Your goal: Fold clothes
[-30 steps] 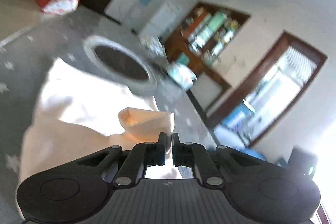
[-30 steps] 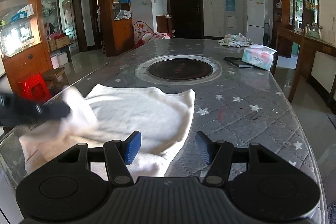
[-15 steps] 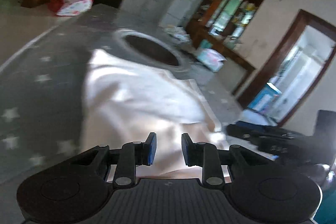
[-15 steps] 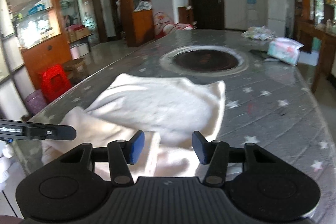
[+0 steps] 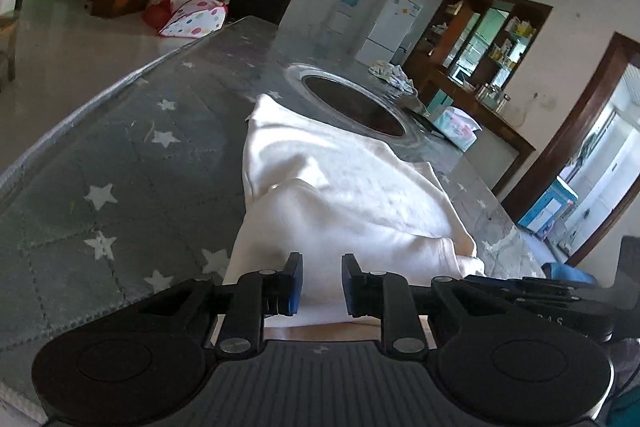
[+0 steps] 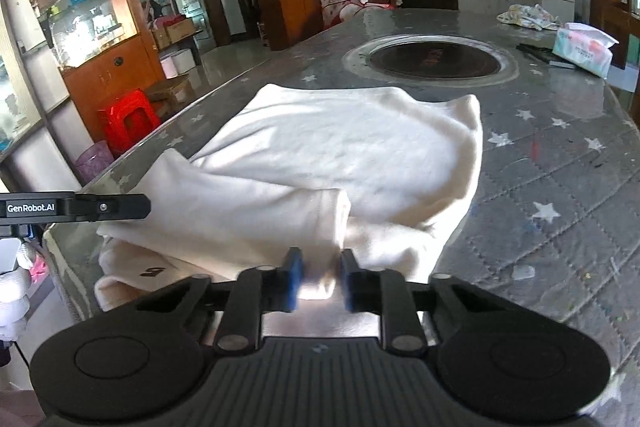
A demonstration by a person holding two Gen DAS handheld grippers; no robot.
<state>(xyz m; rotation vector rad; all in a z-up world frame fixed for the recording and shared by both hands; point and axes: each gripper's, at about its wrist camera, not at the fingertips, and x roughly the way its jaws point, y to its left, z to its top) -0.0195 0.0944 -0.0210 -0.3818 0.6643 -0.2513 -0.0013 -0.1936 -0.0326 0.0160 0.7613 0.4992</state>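
- Grey star-printed covering [image 6: 560,195] is spreading over the long table, with a round dark inset [image 6: 434,61] at its middle.
- Cream garment [image 6: 340,147] is lying at the table's near end, one layer doubled over toward the near edge.
- Right gripper [image 6: 319,277] has just been closing; its blue pads are pinching the garment's near fold.
- Left gripper [image 5: 319,283] is hovering over the near hem, jaws slightly spread, cloth showing in the gap but not being squeezed.
- Tissue pack [image 6: 582,47] is sitting far right.
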